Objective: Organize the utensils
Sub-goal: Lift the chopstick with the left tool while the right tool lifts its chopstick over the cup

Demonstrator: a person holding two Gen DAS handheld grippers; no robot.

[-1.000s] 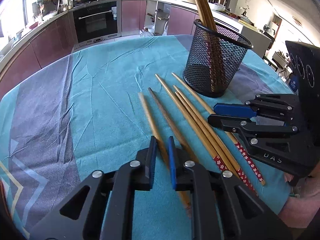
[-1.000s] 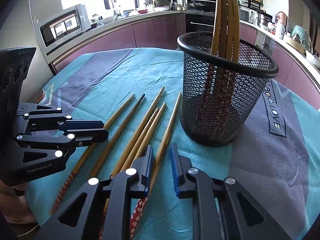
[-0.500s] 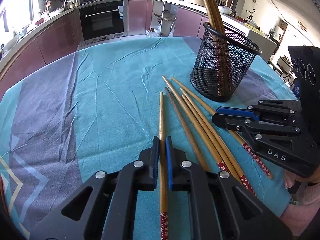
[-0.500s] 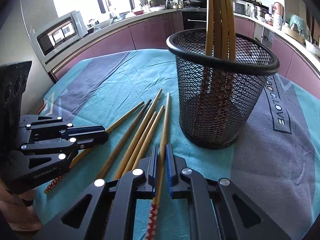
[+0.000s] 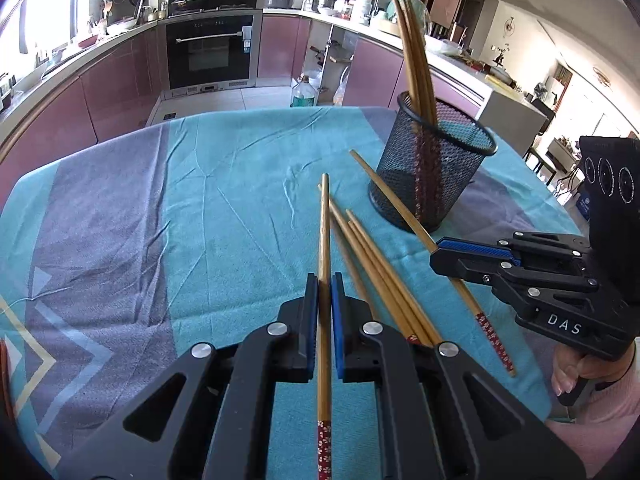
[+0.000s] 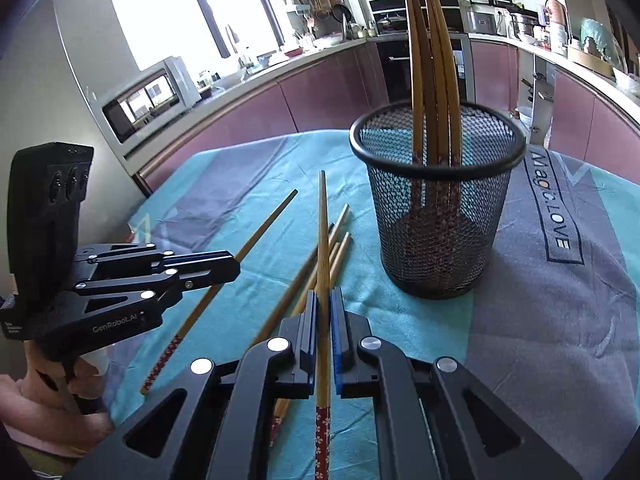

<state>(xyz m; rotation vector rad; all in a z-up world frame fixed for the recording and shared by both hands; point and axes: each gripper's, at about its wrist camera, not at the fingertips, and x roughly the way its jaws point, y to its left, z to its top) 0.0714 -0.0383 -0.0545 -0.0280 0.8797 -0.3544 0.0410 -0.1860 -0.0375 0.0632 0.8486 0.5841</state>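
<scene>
On your left, the left gripper point(image 5: 325, 280) has its jaws pinching 1 chopstick point(image 5: 325, 220), tip raised off the teal surface point(image 5: 120, 220). The right gripper point(image 6: 324, 296) pinches another point(image 6: 323, 220) likewise. 4 loose chopsticks point(image 5: 372, 252) lie between them. Tilt each held stick upright over the mesh holder point(image 6: 438, 216) on the right, lowering one at a time beside those already standing there.

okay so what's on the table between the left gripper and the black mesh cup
In the left wrist view, loose chopsticks lie on the cloth between the left gripper, itself shut on a chopstick, and the mesh cup.
</scene>
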